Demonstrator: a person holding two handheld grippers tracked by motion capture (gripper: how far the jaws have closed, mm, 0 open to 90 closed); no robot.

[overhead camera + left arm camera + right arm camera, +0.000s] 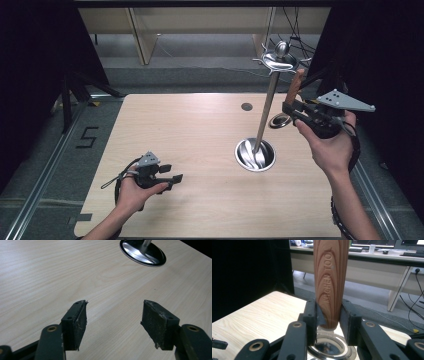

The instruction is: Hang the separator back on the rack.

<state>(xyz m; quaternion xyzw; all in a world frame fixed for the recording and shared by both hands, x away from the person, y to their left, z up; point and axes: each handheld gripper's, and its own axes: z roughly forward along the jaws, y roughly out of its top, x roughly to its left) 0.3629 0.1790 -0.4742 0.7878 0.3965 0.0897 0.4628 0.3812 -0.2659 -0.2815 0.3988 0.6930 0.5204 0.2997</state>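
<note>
Right gripper (294, 110) clamped on wooden handle (331, 277) of a kitchen tool, raised at 2 o'clock over the tabletop (190, 150), beside the metal stand (255, 154). Left gripper (113, 322) wide, empty, at 8 o'clock. Probably stiff, light, head-heavy; best gripped low on the handle, near the metal.

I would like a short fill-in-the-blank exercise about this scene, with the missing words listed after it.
1. The right gripper is shut on a utensil with a ___ handle.
2. The left gripper is ___ and holds nothing.
3. The tall metal stand rises from a ___ base.
4. The words on the handle read KITCHEN ___.

Missing words: wooden; open; round; TOOL
</note>
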